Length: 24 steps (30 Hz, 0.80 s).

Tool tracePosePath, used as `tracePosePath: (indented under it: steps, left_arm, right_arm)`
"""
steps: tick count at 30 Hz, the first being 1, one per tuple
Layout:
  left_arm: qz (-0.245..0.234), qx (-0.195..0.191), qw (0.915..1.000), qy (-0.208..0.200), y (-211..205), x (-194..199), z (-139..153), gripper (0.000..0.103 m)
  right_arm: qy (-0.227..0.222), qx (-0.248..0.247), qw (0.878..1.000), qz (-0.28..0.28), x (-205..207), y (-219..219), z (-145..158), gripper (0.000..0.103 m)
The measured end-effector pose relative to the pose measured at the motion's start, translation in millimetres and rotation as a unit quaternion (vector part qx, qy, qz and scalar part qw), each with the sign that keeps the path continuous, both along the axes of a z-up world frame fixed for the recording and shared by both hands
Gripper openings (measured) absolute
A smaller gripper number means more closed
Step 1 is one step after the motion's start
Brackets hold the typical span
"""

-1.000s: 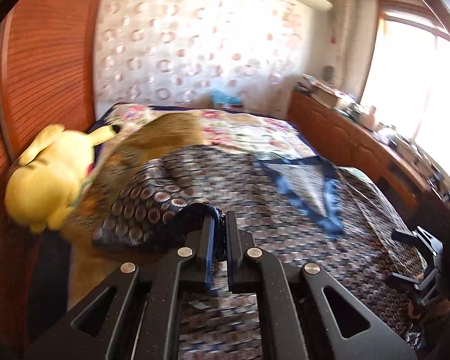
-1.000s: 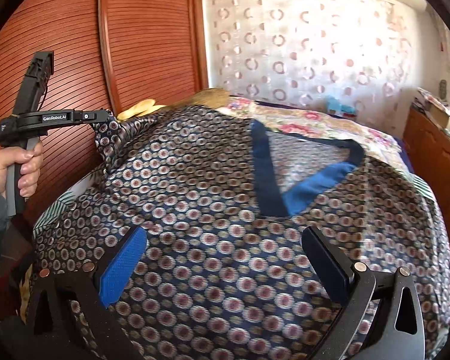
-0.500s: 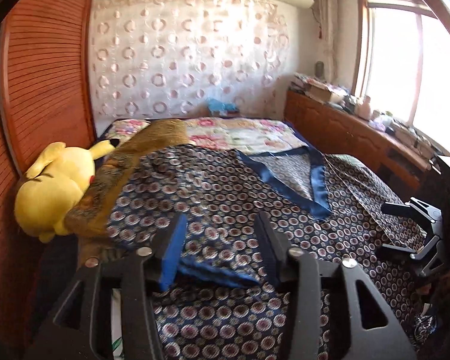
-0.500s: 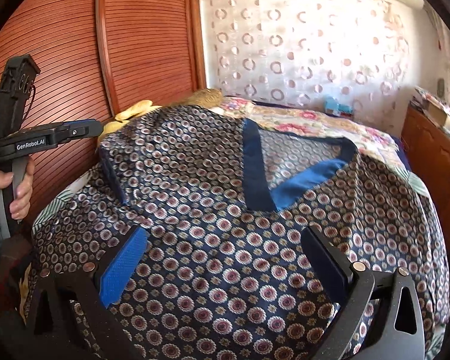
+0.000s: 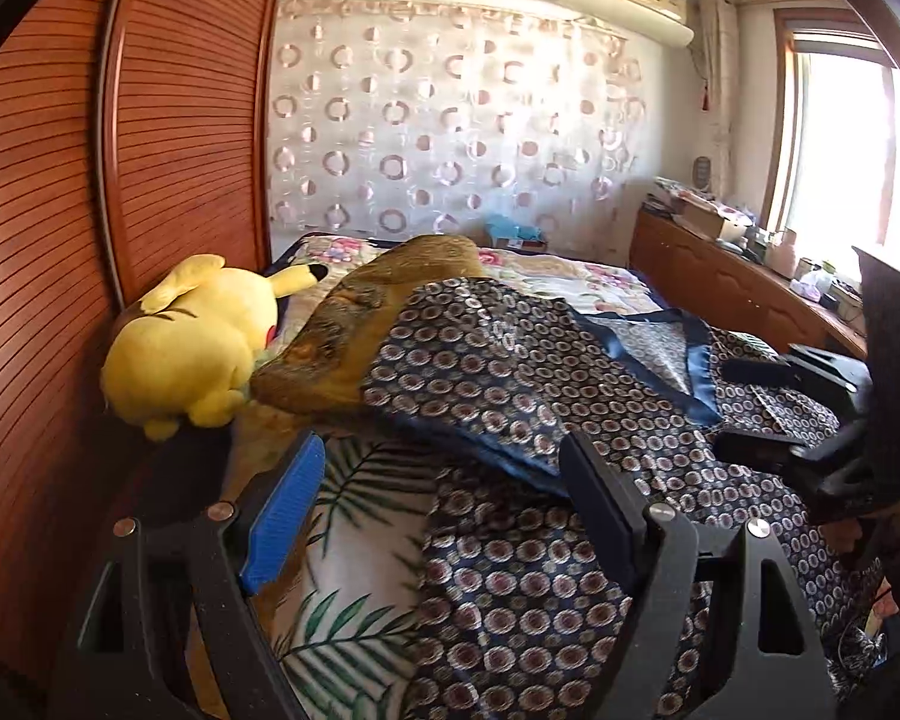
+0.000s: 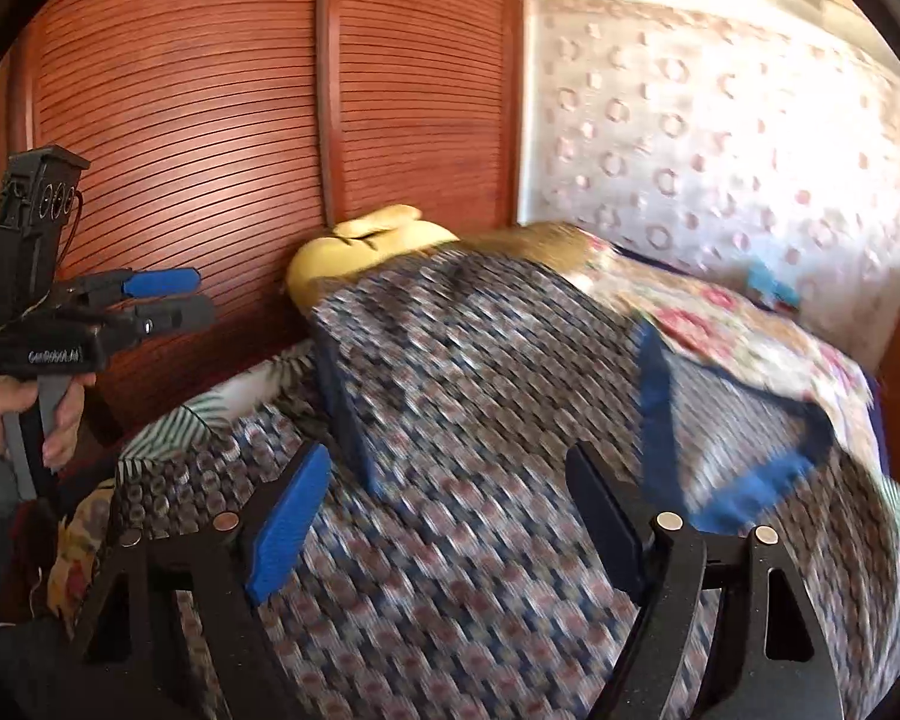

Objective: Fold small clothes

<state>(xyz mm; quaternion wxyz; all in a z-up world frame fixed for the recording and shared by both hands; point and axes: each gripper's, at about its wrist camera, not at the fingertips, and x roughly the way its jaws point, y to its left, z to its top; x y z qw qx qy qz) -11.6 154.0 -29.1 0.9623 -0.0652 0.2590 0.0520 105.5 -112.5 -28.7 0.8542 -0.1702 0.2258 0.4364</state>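
At the far left, a yellow plush toy (image 5: pixel 189 342) lies against the brown slatted wooden wardrobe door (image 5: pixel 150 138). Just right of it a gold-brown cushion (image 5: pixel 354 336) sits on the bed.

The left gripper (image 5: pixel 444 516) now hangs over the near left of the bed with its two fingers wide apart and nothing between them. A second ago those fingers were pressed together on the left sleeve of the dark blue silky top with small round patterns (image 5: pixel 570 420). Then they let go, and now the gripper has pulled back. The sleeve lies folded in over the body of the top, its blue-trimmed edge showing near the middle. The white sheet with green leaves (image 5: pixel 354 552) now shows where the sleeve was.

The top is spread across the middle of the bed, its blue V-neck (image 5: pixel 684 360) to the far right.

The right gripper (image 6: pixel 450 522) is open too and holds nothing. Its view is blurry, so it is probably moving.

So the left fold looks done, and the right sleeve is likely next
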Motion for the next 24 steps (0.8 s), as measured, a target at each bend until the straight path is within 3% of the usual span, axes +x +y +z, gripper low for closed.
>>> tracePosePath:
  steps: [6, 10, 15, 20, 22, 24]
  left_arm:
    - [0.009, -0.001, 1.0, 0.003, 5, -7, -8, 0.081]
    - [0.013, 0.0, 0.9999, 0.004, 9, -11, -11, 0.081]
    - [0.024, -0.004, 0.9997, 0.005, 17, -17, -14, 0.081]
    - [0.028, -0.003, 0.9996, 0.003, 22, -21, -16, 0.081]
    - [0.029, -0.004, 0.9996, 0.005, 23, -21, -16, 0.081]
    - [0.032, -0.003, 0.9995, 0.008, 24, -20, -18, 0.081]
  right_arm:
    - [0.002, -0.011, 0.999, 0.047, 22, 63, -10, 0.076]
    - [0.04, -0.015, 0.997, 0.069, 41, 92, -23, 0.071]
    - [0.053, -0.052, 0.994, 0.08, 54, 125, -40, 0.06]
    - [0.049, -0.106, 0.991, 0.067, 75, 150, -56, 0.025]
    - [0.049, -0.099, 0.991, 0.072, 77, 150, -55, 0.011]
    - [0.05, -0.075, 0.994, 0.067, 82, 144, -45, 0.008]
